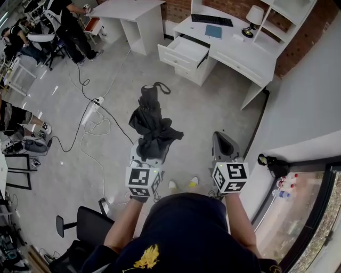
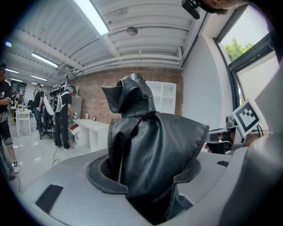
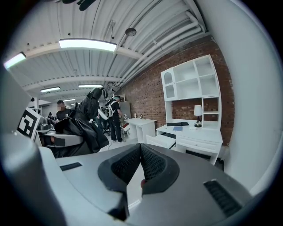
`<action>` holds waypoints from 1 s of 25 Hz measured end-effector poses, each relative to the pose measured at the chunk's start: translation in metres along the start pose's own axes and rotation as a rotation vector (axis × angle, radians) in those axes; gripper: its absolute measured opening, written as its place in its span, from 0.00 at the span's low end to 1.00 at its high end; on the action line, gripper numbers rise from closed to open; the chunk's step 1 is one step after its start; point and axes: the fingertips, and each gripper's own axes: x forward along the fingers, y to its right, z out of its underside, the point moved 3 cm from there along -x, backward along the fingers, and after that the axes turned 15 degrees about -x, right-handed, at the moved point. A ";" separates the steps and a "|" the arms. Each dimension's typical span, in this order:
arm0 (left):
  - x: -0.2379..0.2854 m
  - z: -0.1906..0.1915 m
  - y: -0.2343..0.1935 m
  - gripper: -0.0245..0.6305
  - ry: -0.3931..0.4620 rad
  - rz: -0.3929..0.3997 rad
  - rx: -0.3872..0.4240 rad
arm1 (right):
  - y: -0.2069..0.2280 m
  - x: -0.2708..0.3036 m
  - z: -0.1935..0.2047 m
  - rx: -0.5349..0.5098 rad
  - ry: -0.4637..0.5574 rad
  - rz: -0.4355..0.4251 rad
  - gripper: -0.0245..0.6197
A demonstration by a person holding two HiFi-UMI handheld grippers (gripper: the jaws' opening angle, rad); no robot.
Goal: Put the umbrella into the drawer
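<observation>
A folded black umbrella (image 1: 152,120) sticks out ahead of me, its handle and strap at the far end. My left gripper (image 1: 148,154) is shut on its loose fabric end; in the left gripper view the umbrella (image 2: 150,145) fills the gap between the pads (image 2: 99,176). The right gripper (image 1: 224,141) hangs beside it to the right, holding nothing, its ribbed pads (image 3: 152,165) meeting at the tips. The white drawer (image 1: 184,52) stands pulled open under the white desk (image 1: 250,58) across the floor. The right gripper view shows that drawer (image 3: 161,141) and the umbrella (image 3: 86,121).
A power strip and black cables (image 1: 90,112) lie on the floor at left. A black chair (image 1: 88,226) is behind my left side. A grey wall (image 1: 303,106) and window run along the right. A second white table (image 1: 133,13) and several people (image 1: 69,26) are at the far left.
</observation>
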 end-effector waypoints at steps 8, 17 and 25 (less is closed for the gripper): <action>0.001 0.013 -0.018 0.45 -0.018 0.014 -0.005 | 0.026 0.001 0.009 -0.015 -0.021 0.065 0.04; 0.008 0.032 -0.035 0.45 -0.098 0.043 -0.039 | -0.018 0.002 0.048 0.054 -0.146 0.041 0.04; 0.073 0.005 -0.053 0.45 -0.077 0.028 -0.024 | 0.036 0.054 0.041 0.066 -0.130 0.118 0.04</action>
